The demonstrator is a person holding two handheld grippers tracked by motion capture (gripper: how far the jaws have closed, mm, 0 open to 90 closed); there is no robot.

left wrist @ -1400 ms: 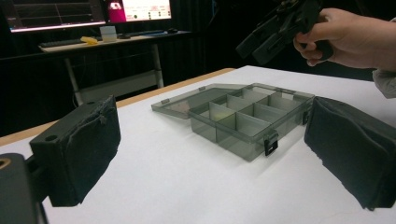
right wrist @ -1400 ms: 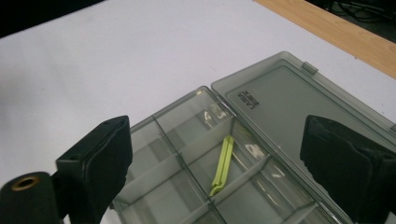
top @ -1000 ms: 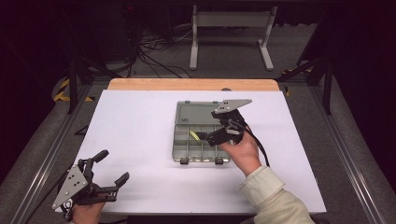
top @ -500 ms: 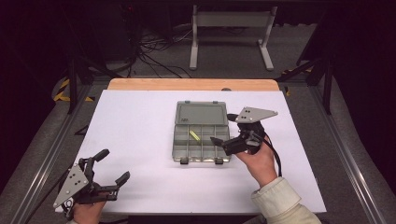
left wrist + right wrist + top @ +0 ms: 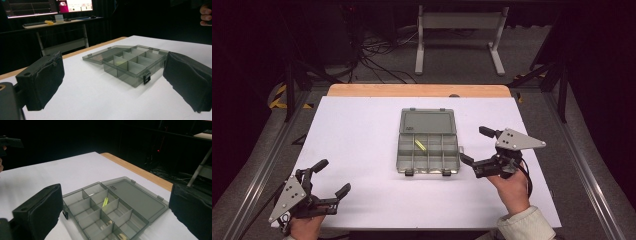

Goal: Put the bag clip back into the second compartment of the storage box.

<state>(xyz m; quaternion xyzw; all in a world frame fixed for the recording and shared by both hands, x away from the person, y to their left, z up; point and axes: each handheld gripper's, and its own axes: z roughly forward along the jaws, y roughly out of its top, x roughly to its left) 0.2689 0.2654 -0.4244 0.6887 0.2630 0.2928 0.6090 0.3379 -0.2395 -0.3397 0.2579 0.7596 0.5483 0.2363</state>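
drop step looks done: yellow-green piece (image 5: 419, 145) in organizer box (image 5: 428, 162) mid cell, right gripper (image 5: 473, 148) beside box w/ jaws just opened, empty, next prob shut lid (image 5: 427, 121)

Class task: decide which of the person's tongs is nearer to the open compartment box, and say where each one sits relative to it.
Right. The right tongs sit open just beside the compartment box's right edge; the left tongs rest open near the table's front left corner, well away.
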